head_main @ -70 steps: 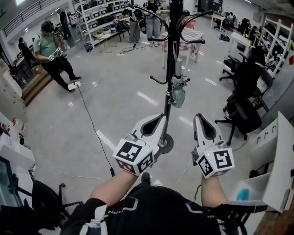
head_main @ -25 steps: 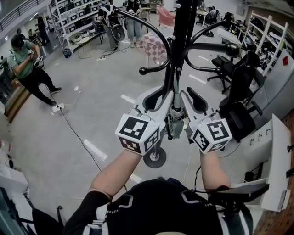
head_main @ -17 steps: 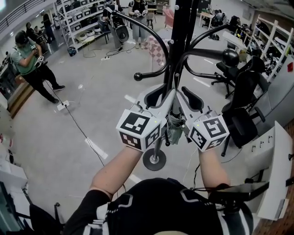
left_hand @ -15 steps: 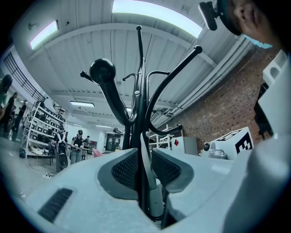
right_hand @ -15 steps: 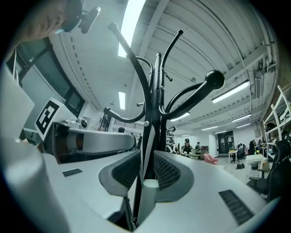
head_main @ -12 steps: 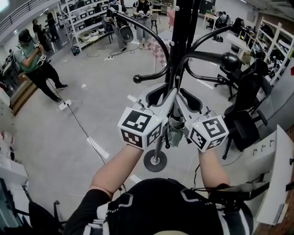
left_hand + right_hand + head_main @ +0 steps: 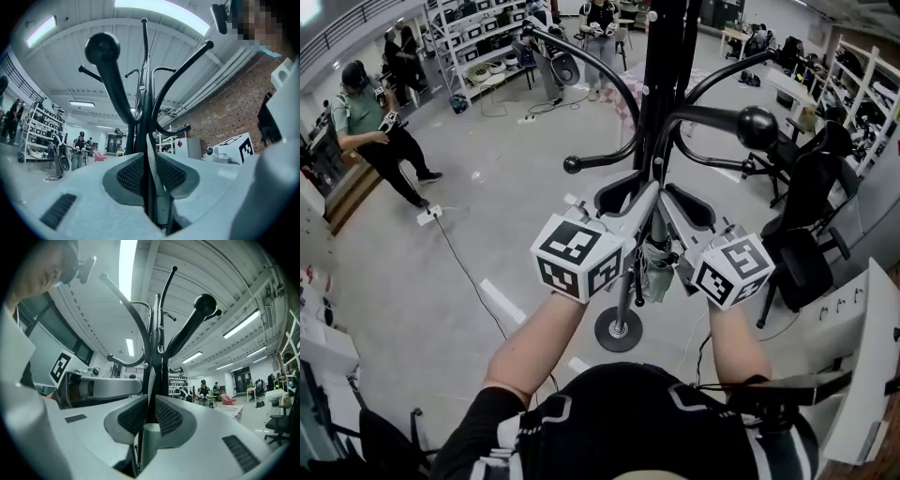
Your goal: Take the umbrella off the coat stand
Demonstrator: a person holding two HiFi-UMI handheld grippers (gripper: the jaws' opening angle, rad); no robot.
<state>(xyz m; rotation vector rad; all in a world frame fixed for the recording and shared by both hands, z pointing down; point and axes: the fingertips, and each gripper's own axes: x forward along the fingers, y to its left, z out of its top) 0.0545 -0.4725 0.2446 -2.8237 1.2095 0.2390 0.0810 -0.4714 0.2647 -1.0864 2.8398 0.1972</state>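
Evidently both tools meet at one spot: the left gripper and right gripper converge from either side on the upper end of the folded umbrella, which hangs against the pole of the stand below its curved arms. That end is the sensible place to take it, since the strap carries the weight there and must be lifted free. In each gripper view the jaws stand nearly together, with only a narrow slot between the pads. The pale handle sits low in that slot, and the strap runs up through it, so both look clamped on the umbrella's top. Which hook bears the strap is hidden behind the grippers. The umbrella's long axis is upright, parallel to the pole, handle uppermost and canopy pointing down toward the base.
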